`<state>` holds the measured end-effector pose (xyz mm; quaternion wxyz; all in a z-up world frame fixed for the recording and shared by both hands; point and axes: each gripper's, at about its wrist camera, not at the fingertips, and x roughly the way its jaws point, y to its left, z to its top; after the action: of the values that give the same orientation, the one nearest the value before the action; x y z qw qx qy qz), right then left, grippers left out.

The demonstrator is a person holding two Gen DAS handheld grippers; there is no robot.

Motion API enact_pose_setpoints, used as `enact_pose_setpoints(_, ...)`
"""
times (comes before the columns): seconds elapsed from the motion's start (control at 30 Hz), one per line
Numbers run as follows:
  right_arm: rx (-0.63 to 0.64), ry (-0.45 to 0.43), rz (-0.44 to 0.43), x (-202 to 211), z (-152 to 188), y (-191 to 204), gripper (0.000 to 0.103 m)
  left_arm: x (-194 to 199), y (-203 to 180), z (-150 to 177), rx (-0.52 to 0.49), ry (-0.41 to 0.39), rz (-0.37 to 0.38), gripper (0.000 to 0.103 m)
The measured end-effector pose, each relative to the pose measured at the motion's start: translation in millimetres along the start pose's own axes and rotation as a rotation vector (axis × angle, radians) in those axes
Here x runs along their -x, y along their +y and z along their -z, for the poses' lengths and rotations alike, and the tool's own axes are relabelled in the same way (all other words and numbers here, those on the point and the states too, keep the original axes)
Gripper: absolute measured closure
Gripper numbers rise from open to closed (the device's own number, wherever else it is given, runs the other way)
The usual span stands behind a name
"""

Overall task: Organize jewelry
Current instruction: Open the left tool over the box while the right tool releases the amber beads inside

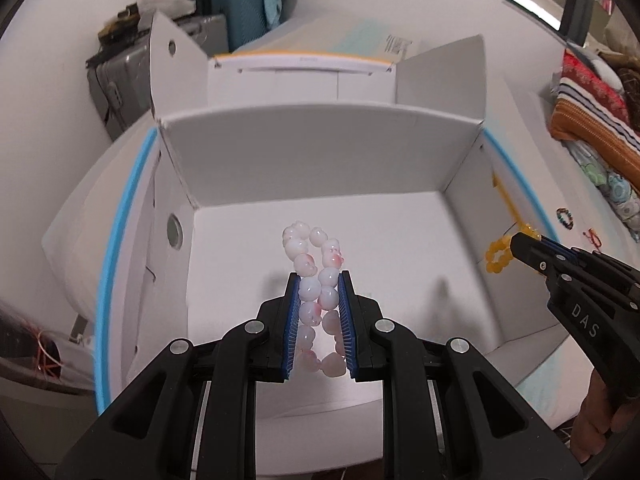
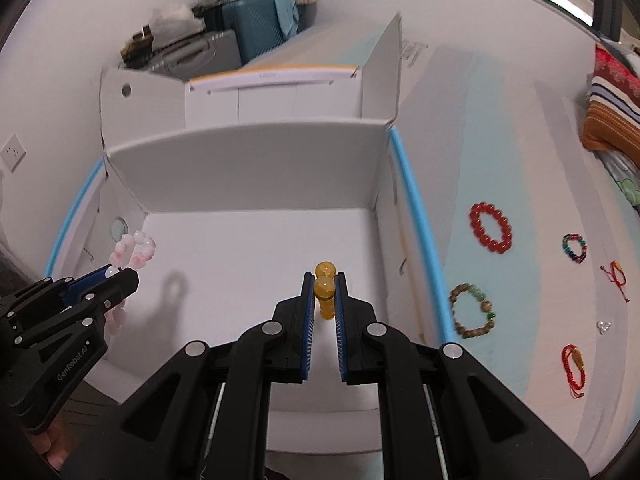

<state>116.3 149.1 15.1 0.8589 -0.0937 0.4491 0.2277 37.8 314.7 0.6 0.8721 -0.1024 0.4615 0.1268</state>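
A pink-and-white bead bracelet (image 1: 316,268) hangs squeezed between the blue pads of my left gripper (image 1: 320,280), above the white floor of an open cardboard box (image 1: 320,148). In the right wrist view the same bracelet (image 2: 134,250) shows at the left, held by the left gripper (image 2: 120,274). My right gripper (image 2: 325,280) is shut on a yellow bead bracelet (image 2: 325,292), seen edge-on over the box (image 2: 256,168). From the left wrist view, the yellow bracelet (image 1: 499,256) dangles at the tip of the right gripper (image 1: 520,242) near the box's right wall.
Several bracelets lie on the pale surface right of the box: a red bead one (image 2: 490,228), a brown-green one (image 2: 474,312), a multicolour one (image 2: 575,247) and red cord pieces (image 2: 573,364). Upright box flaps (image 2: 384,68) stand behind. Suitcases (image 2: 256,28) sit at the back.
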Motion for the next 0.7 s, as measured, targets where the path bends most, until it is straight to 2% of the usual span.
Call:
enact_pose_setpoints(0.23,0.001,0.110,0.001,-28.7,-1.8,5.9,0.094,-30.8,8.4,2.9,0.010,0.106,-0.015,0.085)
enact_pose_setpoints(0.4,-0.005,0.178,0.001,-47.3,-3.1,8.2,0.094,-36.3,8.7,2.1,-0.001,0.155,-0.026,0.085)
enact_pose_setpoints(0.7,-0.019,0.232,-0.008,-57.9,0.9,7.0,0.092,-40.3,8.5,1.5,0.003,0.170,-0.050,0.084)
